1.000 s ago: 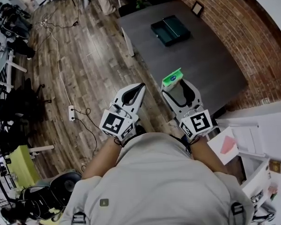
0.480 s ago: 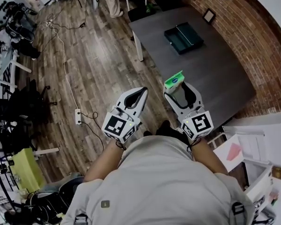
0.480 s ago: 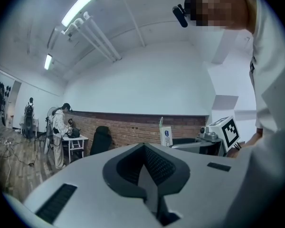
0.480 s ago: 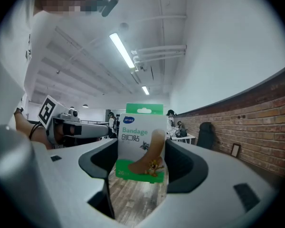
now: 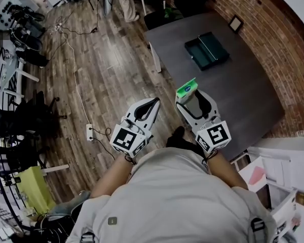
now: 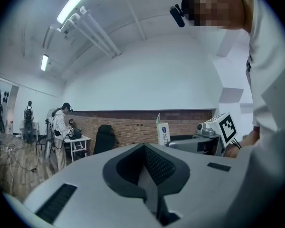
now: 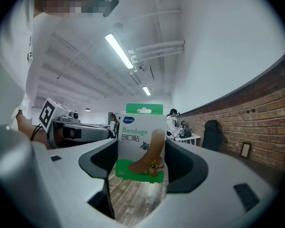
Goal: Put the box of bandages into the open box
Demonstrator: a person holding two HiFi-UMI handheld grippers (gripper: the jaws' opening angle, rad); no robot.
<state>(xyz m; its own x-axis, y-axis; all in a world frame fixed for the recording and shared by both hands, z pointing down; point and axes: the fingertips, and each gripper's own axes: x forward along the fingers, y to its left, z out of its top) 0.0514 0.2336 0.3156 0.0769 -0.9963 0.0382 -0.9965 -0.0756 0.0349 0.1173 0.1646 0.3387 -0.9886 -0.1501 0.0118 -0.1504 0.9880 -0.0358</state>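
A green and white box of bandages (image 5: pixel 186 89) stands upright between the jaws of my right gripper (image 5: pixel 189 95), which is shut on it; the box (image 7: pixel 141 142) fills the middle of the right gripper view. My left gripper (image 5: pixel 151 104) is held beside it over the wooden floor, its jaws closed together with nothing between them. The open dark green box (image 5: pixel 206 50) lies on the grey table (image 5: pixel 243 90), well ahead of both grippers. In the left gripper view the bandage box (image 6: pixel 162 132) shows at the right, in the right gripper (image 6: pixel 180 144).
A brick wall (image 5: pixel 273 39) runs along the table's far side. A small picture frame (image 5: pixel 236 23) stands at the table's back. Cables and a power strip (image 5: pixel 89 132) lie on the wooden floor at the left. A person (image 6: pixel 59 127) stands at a small table far off.
The view has shifted: the table and open box sit further right and slightly lower in the head view. Both grippers keep their pose, the right still holding the bandage box.
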